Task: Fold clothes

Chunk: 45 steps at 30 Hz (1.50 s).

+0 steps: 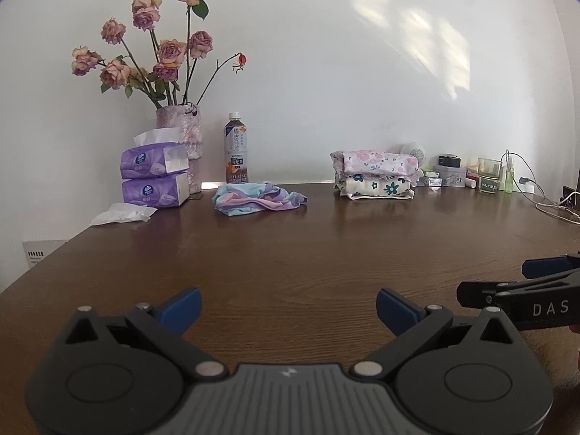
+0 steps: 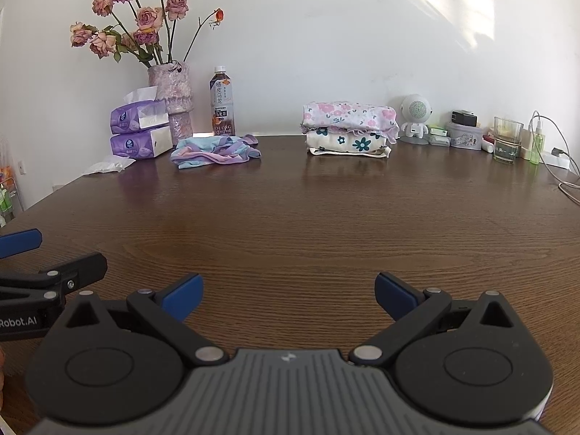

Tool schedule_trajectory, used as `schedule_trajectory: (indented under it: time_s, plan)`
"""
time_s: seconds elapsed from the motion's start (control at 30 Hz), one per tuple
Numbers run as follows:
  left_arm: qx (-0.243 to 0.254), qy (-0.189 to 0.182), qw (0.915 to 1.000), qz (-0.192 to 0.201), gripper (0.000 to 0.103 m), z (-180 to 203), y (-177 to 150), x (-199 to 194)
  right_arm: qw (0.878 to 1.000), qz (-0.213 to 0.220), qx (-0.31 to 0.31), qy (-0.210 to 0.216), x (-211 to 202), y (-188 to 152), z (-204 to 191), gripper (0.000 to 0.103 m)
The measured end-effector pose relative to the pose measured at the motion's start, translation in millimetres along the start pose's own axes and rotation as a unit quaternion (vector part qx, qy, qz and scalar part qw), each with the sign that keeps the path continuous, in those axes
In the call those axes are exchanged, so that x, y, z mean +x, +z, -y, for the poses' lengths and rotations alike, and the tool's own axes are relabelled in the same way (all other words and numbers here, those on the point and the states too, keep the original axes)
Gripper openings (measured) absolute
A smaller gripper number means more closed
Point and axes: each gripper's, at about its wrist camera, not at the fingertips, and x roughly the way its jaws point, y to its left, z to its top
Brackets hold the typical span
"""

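Dark wood grain runs across the table (image 2: 290, 210), which stands against a plain white wall lit by patches of sun. Along the far edge I count two purple tissue packs (image 2: 139, 128) stacked one on the other, one pink vase (image 2: 173, 98) of faded roses, one tea bottle (image 2: 222, 103), one small round-headed white gadget (image 2: 417, 116), one drinking glass (image 2: 507, 139) and a clutter of small tins and boxes too small to make out. One loose tissue (image 1: 123, 214) lies in front of the packs. Two folded garments (image 2: 349, 130) sit in a neat stack at the back, a pink-flowered one on top of a cream one with teal flowers. One crumpled blue and pink garment (image 2: 215, 152) lies unfolded beside the bottle, well apart from both tools. Two hand-held grippers hover side by side over the bare near part of the table: the left gripper (image 1: 288, 306) spread wide, the right gripper (image 2: 289, 291) equally wide, each holding nothing and touching no cloth.
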Motion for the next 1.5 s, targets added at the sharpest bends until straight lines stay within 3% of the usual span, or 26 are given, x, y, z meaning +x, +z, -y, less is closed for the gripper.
schedule_trajectory:
  time_s: [1.5]
  plan:
    - [0.007,-0.002,1.0,0.004,0.103,1.4,-3.3,-1.4,1.0,0.002,0.001,-0.003,-1.4,0.5,0.1,0.103]
